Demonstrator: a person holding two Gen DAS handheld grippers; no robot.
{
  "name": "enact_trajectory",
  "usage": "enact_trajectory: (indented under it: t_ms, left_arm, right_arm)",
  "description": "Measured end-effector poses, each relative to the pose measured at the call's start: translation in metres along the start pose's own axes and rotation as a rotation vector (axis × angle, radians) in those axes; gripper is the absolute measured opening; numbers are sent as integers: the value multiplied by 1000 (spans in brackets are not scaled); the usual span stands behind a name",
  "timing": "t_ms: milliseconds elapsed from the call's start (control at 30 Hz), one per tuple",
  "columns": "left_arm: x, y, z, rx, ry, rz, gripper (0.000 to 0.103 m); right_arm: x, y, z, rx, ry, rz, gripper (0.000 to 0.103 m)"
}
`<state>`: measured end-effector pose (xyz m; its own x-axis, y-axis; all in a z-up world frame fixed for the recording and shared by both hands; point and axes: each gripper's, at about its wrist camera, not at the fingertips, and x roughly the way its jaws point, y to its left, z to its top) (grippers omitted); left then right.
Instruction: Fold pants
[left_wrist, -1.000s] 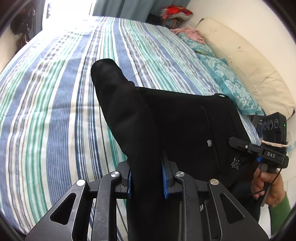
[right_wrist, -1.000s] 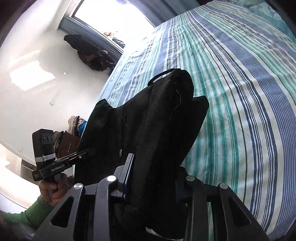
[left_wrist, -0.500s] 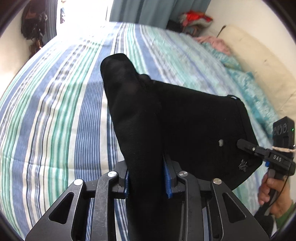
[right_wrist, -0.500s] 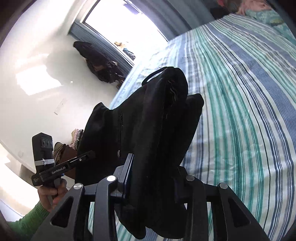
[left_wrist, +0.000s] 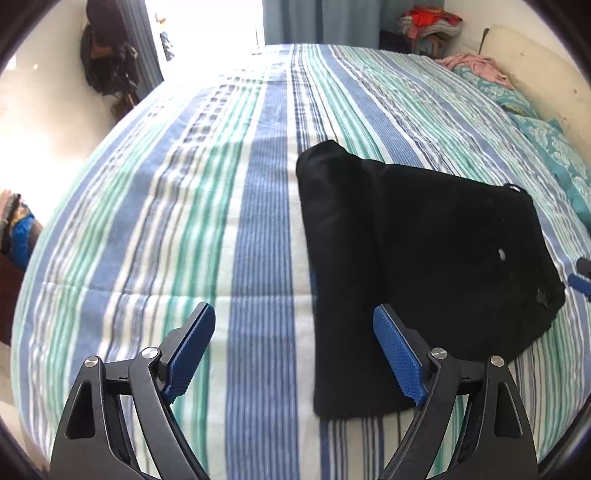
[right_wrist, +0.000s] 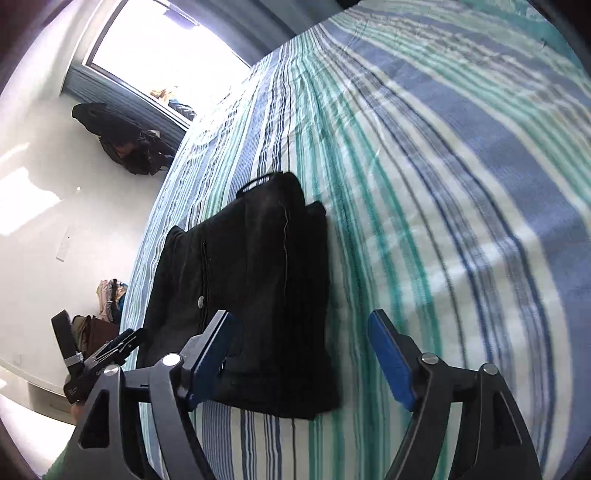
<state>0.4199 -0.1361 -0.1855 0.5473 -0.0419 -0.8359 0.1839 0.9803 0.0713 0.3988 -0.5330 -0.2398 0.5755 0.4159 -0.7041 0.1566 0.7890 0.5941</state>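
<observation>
The black pants (left_wrist: 424, 266) lie folded into a compact, layered bundle on the striped bed (left_wrist: 221, 221), near its front edge. Both jaws have just been opening: the left hand-held gripper (left_wrist: 293, 354) and right hand-held gripper (right_wrist: 299, 362) gape empty, so the fold looks essentially finished.

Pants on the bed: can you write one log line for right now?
pants: folded, flat on striped bed | left gripper: jaws just opened, empty | right gripper: jaws just opened, empty
</observation>
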Motion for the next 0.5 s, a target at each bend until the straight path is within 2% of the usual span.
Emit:
enact_trajectory:
  t_ms: [67,100,300,433,500]
  left_arm:
    - [-26,3,-19,8,-18,14,92]
    - [-39,2,-30,9,-27,17,94]
    - [-113,-17,-84,-3,-108,3,95]
    - [-141,-40,-95,26,-139,19,95]
    - [-157,-40,-105,19,-150,7,95]
  right_arm:
    - [-29,6,-11,-32,-52,-66,100]
    - [-42,11,-19,-46,-70,-88,102]
    - [-84,57,-101,-93,-96,-156,103]
    - [-102,90,-162,-133,-139,-340,103]
    - [-112,104,-181,-140,-161,-385,103]
